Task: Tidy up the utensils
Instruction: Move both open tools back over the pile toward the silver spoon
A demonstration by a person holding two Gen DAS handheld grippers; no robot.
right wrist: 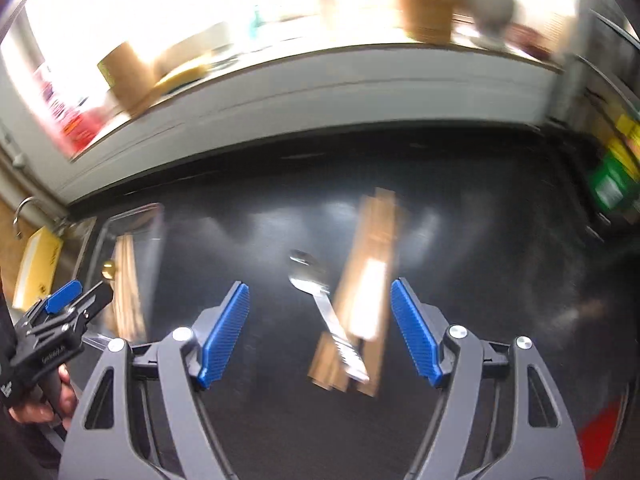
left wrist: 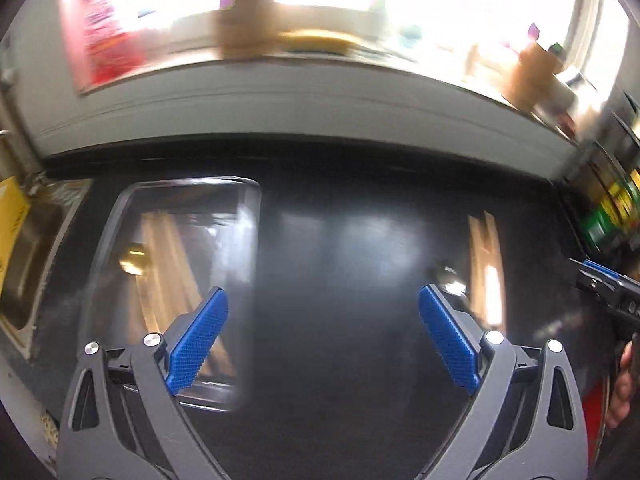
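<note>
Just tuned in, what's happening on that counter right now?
A person holds a gripper in each hand over a dark counter. Both the left gripper and the right gripper have open, empty jaws. A clear tray already holds wooden utensils. A metal spoon and more wooden pieces lie loose ahead of the right gripper.

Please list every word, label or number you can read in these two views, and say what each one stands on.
None can be read.
Left gripper body: pale lettering, too small and tilted.
Yellow box by the sink: dark marks, blurred.
Red-and-white package on the sill: print smeared by motion.
Green and yellow packages: blurred.
</note>
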